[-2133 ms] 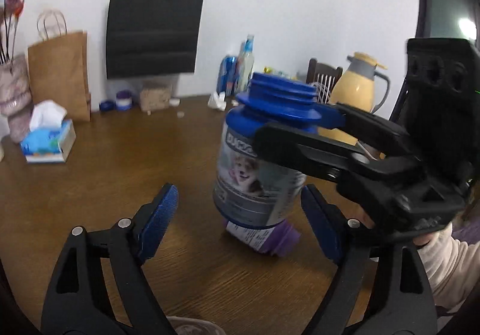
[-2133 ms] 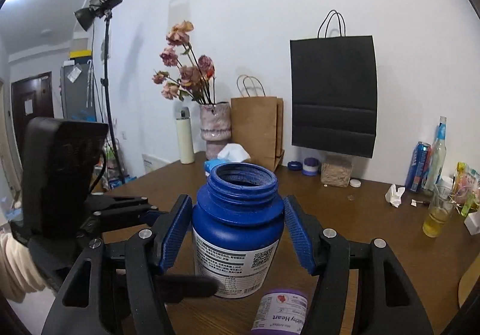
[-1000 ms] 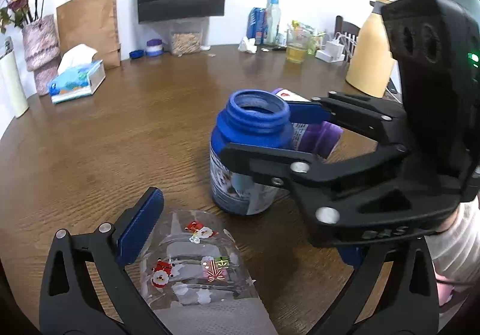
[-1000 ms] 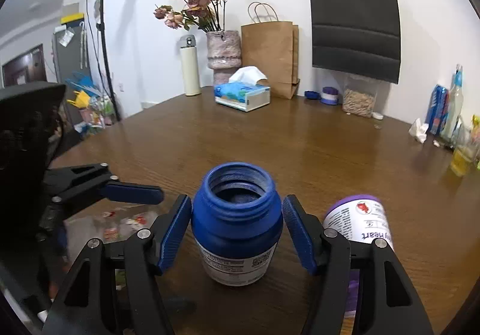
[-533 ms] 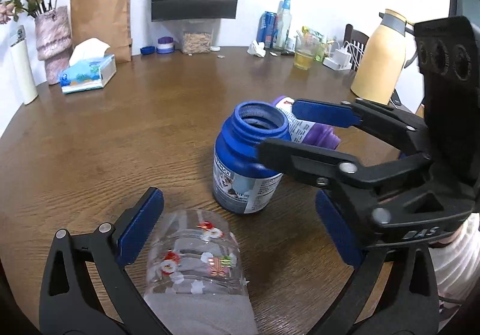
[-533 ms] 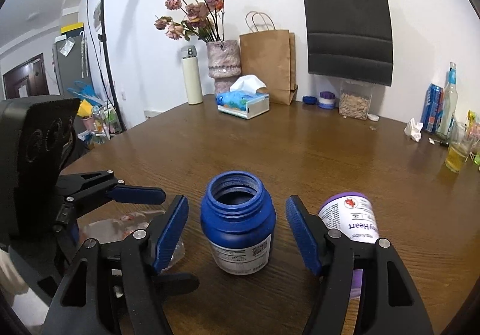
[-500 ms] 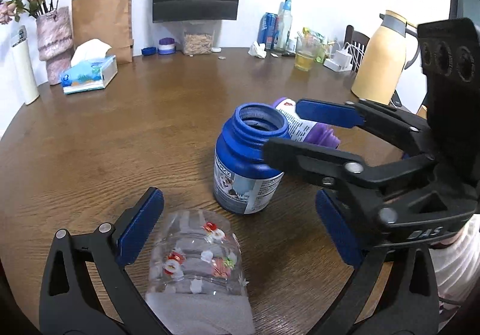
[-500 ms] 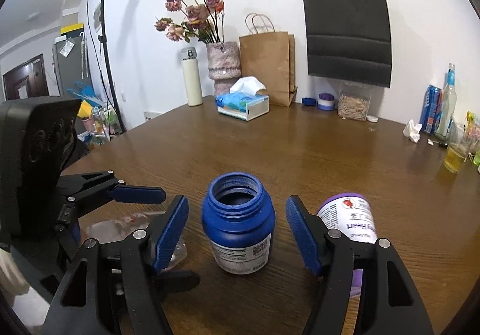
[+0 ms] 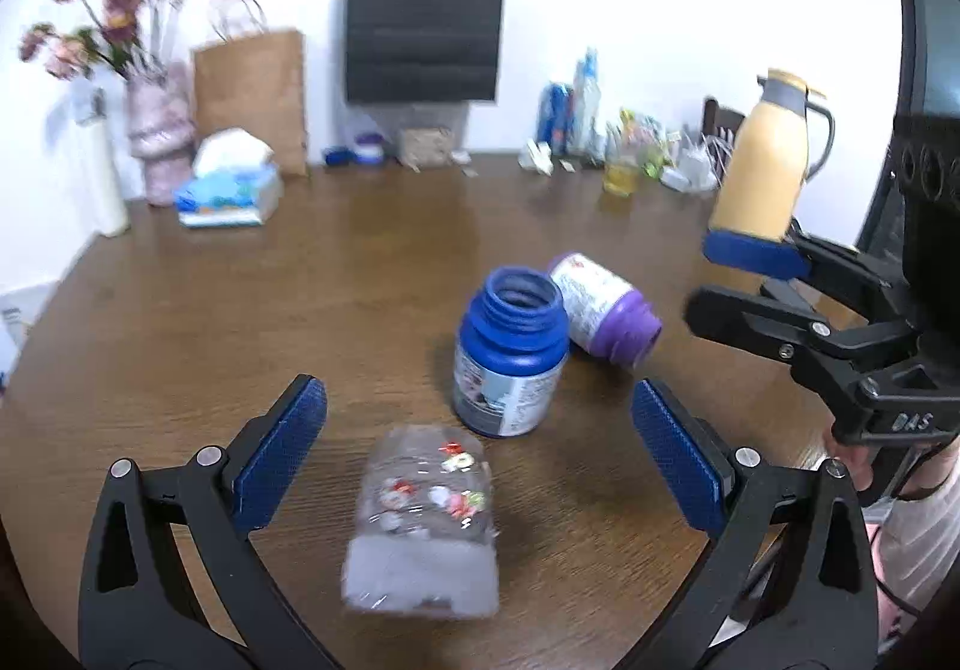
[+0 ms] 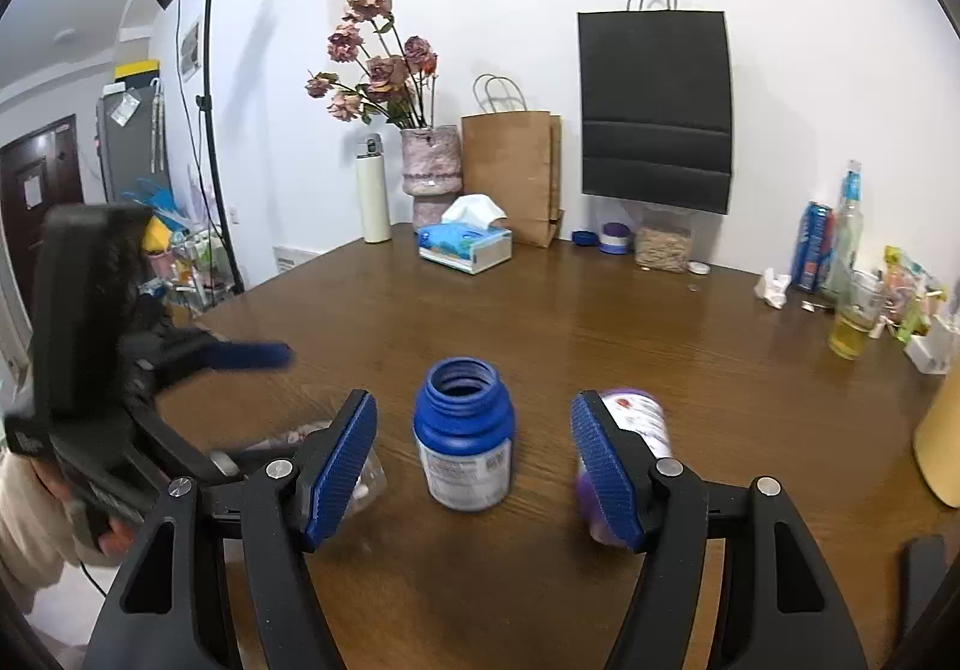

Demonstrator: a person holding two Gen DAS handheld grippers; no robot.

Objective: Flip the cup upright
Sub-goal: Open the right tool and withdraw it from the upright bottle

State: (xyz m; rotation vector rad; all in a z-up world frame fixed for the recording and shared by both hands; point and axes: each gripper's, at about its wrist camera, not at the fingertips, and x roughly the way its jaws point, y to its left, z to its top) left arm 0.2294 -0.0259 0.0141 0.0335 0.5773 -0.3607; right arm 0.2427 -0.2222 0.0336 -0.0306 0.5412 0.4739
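Left wrist view: the left gripper (image 9: 477,445) has its jaws wide apart, straddling the clear cup (image 9: 423,514) that lies on its side on the table (image 9: 240,322), which suggests a grasp for flipping. The right gripper (image 10: 474,463), jaws also apart and empty, brackets the upright blue jar (image 10: 463,433) (untouched); the purple bottle (image 9: 603,310) lies beside the jar, leaving open tabletop to the cup's left.

Right gripper (image 10: 474,460) no longer clamps blue jar (image 10: 464,433): jaws spread wide, gripper drawn back clear of jar. Jar, lifted 2.1 s ago, now stands upright on table (image 10: 600,322), mouth up, beside purple-capped bottle (image 9: 600,313). Left gripper (image 9: 480,457) pulled back too; clear patterned cup (image 9: 429,514) lies farther ahead between its open jaws, blurred.
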